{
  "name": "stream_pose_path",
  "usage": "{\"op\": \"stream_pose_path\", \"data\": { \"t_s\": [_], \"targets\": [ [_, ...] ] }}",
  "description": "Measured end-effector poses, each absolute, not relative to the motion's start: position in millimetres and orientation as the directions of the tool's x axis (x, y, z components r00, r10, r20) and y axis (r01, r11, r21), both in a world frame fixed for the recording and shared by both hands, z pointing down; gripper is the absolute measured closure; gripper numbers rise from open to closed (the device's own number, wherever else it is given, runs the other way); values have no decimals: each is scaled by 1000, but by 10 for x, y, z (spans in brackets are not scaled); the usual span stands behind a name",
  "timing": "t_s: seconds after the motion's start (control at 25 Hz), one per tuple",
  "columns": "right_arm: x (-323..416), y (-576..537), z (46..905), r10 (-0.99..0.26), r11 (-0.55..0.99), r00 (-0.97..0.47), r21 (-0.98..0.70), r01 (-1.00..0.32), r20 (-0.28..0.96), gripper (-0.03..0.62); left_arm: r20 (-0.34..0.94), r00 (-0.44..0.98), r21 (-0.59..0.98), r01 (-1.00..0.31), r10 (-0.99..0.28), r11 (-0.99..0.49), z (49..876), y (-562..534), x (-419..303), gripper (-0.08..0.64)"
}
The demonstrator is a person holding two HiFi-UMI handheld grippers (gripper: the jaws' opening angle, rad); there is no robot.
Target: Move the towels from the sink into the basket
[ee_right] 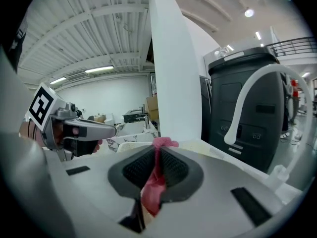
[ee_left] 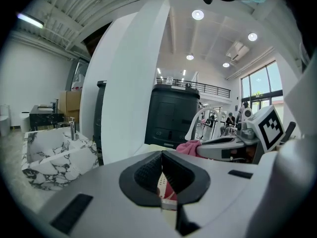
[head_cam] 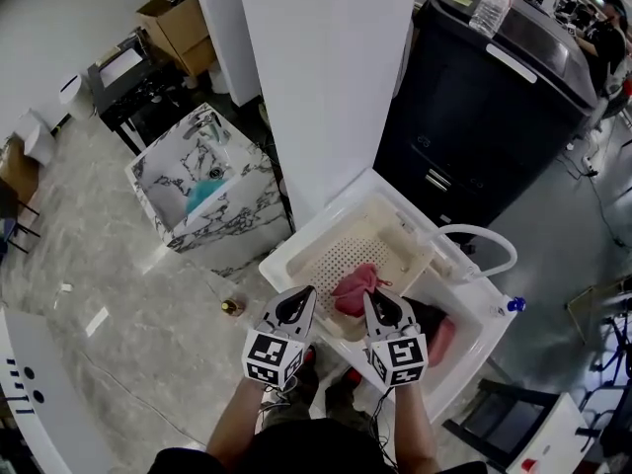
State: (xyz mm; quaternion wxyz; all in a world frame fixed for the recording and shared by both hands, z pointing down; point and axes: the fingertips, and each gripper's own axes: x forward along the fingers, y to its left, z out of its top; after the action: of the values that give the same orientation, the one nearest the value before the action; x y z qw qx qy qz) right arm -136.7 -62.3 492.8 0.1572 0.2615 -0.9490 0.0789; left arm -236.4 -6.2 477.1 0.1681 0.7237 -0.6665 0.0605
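Right gripper (ee_right: 158, 155) being clamped on pink towel (ee_right: 154, 183), mid-frame; left gripper (ee_left: 162, 158) closed, empty. Towel likely soft, light; bunched fold best pinched.

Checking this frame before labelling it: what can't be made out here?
Head view: the right tool covers part of the sink, so the towels left there can't be counted.
Head view: the teal thing in the marble basin is too small to name.
Right gripper view: the tool's own body hides how far the pink towel hangs.
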Motion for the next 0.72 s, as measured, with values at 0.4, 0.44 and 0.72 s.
{"op": "stream_pose_path", "data": {
  "t_s": [0.4,0.44,0.72],
  "targets": [
    [-1312,-563,5223,-448,845,-801,-104,-525,397,540,336,122,190,-980,-934,-59,4945,-65,-2266,552],
    [-1312,-552,5245,-445,845,-800,-106,-524,402,541,337,123,192,-980,-934,-59,4954,-63,-2259,552],
    [-1292,-507,5363,-428,848,-794,-113,-518,432,541,345,127,199,-978,-930,-60,5000,-65,-2219,552]
  ]
}}
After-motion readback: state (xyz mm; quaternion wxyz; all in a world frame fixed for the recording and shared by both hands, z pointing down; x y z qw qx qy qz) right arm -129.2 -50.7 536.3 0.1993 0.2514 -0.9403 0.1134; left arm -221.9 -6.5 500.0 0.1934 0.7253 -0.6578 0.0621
